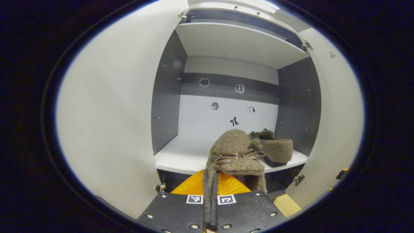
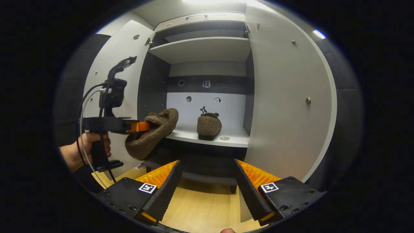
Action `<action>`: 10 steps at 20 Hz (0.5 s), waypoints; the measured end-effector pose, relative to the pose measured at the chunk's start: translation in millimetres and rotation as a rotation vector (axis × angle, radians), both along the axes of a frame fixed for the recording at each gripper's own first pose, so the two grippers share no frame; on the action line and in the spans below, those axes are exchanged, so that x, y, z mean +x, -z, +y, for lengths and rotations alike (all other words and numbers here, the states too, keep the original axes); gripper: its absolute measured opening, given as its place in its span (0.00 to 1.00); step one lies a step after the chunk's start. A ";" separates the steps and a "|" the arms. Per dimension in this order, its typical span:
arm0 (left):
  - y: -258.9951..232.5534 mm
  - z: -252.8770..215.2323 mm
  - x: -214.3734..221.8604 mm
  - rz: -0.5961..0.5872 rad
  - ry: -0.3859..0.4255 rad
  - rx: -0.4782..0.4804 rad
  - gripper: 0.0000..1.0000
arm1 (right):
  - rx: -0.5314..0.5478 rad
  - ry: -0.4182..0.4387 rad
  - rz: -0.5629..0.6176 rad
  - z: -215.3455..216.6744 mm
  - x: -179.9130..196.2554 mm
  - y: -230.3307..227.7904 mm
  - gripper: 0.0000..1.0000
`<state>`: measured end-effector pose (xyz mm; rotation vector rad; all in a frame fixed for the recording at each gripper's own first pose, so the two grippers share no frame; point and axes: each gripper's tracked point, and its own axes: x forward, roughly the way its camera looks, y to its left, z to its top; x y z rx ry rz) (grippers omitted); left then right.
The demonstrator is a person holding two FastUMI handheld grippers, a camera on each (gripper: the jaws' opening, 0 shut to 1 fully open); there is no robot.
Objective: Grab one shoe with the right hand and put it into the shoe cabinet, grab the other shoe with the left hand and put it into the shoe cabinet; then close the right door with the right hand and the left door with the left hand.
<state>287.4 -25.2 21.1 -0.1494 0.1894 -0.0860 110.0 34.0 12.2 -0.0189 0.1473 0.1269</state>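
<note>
A fuzzy brown slipper with a brown bow (image 1: 237, 152) hangs from my left gripper (image 1: 210, 181), whose fingers are shut on its edge just in front of the white cabinet shelf (image 1: 181, 155). In the right gripper view that held slipper (image 2: 152, 132) tilts heel-down at the shelf's left end, with the left gripper (image 2: 139, 127) held by a hand (image 2: 77, 150). The other brown slipper (image 2: 209, 125) stands on the shelf (image 2: 233, 139) to the right, seen also as the far slipper (image 1: 275, 149). My right gripper (image 2: 207, 181) is open and holds nothing, low before the cabinet.
Both white cabinet doors stand open: the left door (image 1: 106, 113) and the right door (image 2: 284, 106). An upper shelf (image 2: 200, 48) spans the cabinet. Small stickers dot the back wall (image 1: 223, 110). Wooden floor (image 2: 200, 204) lies below.
</note>
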 end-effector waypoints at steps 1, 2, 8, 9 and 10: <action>-5.8 1.5 14.2 -0.006 -0.004 -0.003 0.01 | 0.003 0.005 0.004 -0.9 -1.5 2.0 1.00; -12.0 3.2 30.4 -0.014 -0.007 -0.003 0.01 | 0.006 0.011 0.010 -1.9 -2.3 3.2 1.00; -24.9 5.7 119.9 0.026 -0.016 -0.029 0.01 | 0.016 0.044 0.033 -10.3 -7.5 6.8 1.00; -23.5 3.9 134.7 0.038 -0.015 -0.026 0.01 | 0.017 0.048 0.034 -11.0 -8.4 6.8 1.00; -16.3 1.8 141.5 0.067 -0.012 -0.010 0.01 | 0.018 0.051 0.038 -11.9 -8.6 7.2 1.00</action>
